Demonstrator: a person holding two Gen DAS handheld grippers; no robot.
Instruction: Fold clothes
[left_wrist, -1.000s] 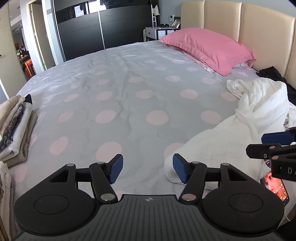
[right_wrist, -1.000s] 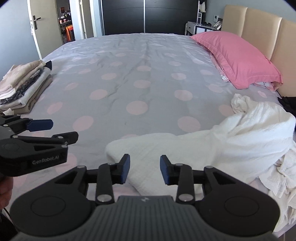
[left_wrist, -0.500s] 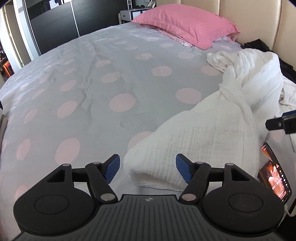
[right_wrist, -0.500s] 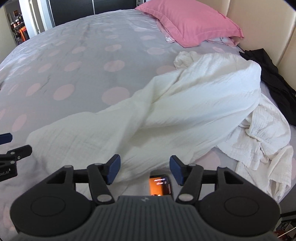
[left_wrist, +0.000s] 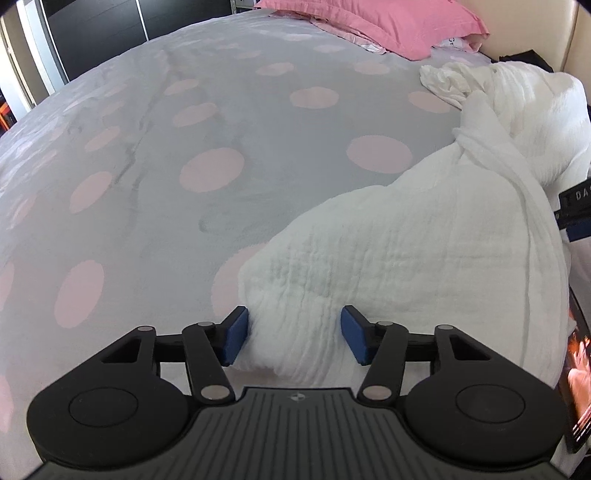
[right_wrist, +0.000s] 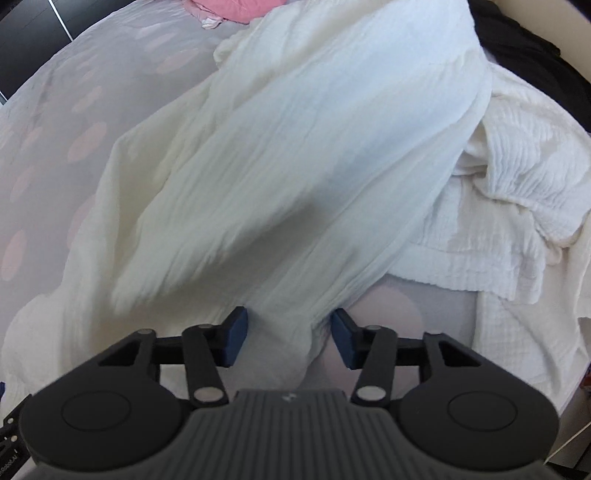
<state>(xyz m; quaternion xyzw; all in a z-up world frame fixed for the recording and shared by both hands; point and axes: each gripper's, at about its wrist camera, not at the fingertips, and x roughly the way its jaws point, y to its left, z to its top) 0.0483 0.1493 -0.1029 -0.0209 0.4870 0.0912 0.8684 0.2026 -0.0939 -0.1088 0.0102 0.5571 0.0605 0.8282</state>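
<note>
At bed's near edge, left gripper (left_wrist: 293, 334) and right gripper (right_wrist: 289, 338) are both straddling the white garment's (left_wrist: 388, 251) hem, fingers wide apart, clamping nothing yet. Judged step: grasping; next, pinching both sides and spreading it. Dotted bedspread (left_wrist: 207, 147) is offering open room leftward.

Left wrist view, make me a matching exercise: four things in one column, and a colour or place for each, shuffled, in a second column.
Things:
1. pillow
2. garment
3. bedspread
4. phone

Descriptions:
A. white, lying between the open left gripper fingers
B. grey with pink dots
C. pink, at the head of the bed
D. lit screen at the right edge of the view

Pairs: 1-C, 2-A, 3-B, 4-D
</note>
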